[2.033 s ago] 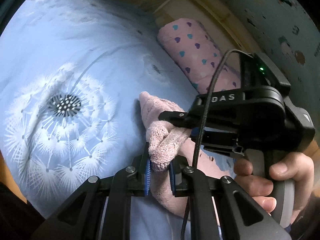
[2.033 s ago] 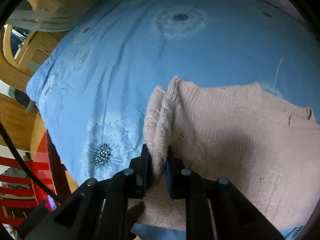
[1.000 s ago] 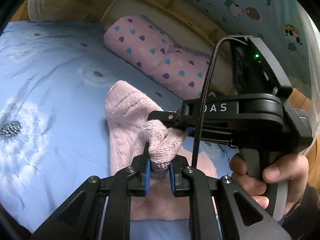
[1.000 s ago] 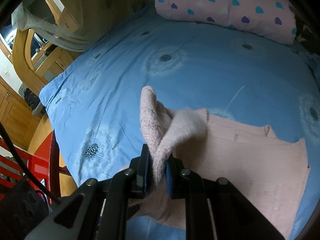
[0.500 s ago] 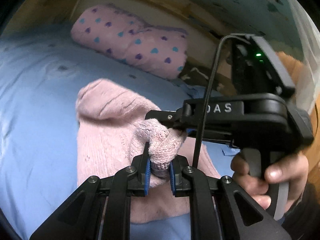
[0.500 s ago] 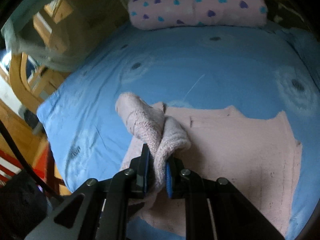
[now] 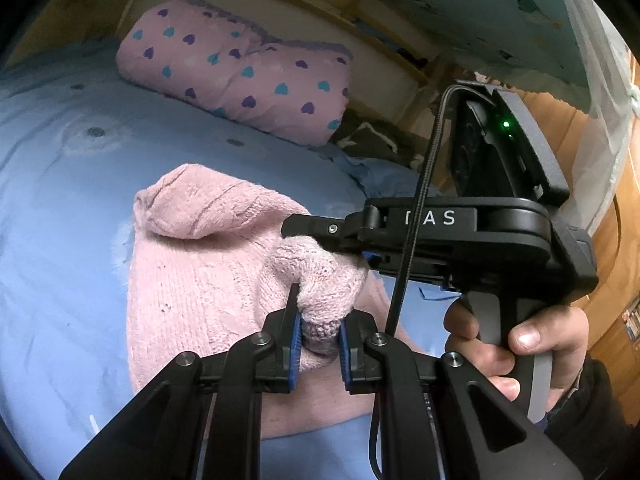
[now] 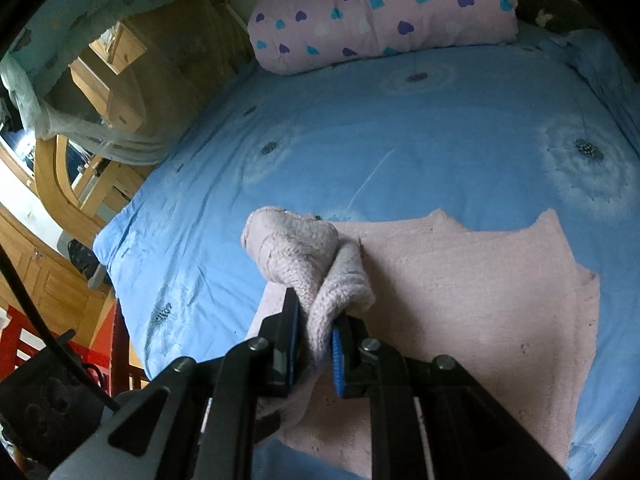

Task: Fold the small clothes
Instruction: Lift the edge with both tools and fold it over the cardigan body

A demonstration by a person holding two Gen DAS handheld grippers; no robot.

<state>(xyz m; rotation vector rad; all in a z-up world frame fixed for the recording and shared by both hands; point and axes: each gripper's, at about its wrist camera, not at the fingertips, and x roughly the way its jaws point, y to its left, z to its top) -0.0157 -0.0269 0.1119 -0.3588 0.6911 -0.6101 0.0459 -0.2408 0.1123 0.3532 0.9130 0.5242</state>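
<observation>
Pinching one bunched edge of the pink knit sweater [image 8: 460, 300] in each tool, we lift that edge off the blue bed cover [image 8: 360, 140] so it can travel over the flat part as a fold, and we judge the fold only half made. Our left tool [image 7: 318, 340] is clenched on a rolled lump of knit, and our right tool [image 8: 314, 338] grips a similar wad; holding two points side by side keeps the edge level, we think. In the left view the right tool [image 7: 316, 230] reaches in from 3 o'clock, its tip touching the same bundle just above our left grip. The rest of the sweater lies spread on the bed, running toward 3 o'clock in the right view, with a notched neckline at its far edge. It looks soft, fuzzy and thick, with faint ribbing. The heart-print pillow [image 8: 380, 12] sits at 12 o'clock, well apart from the sweater.
</observation>
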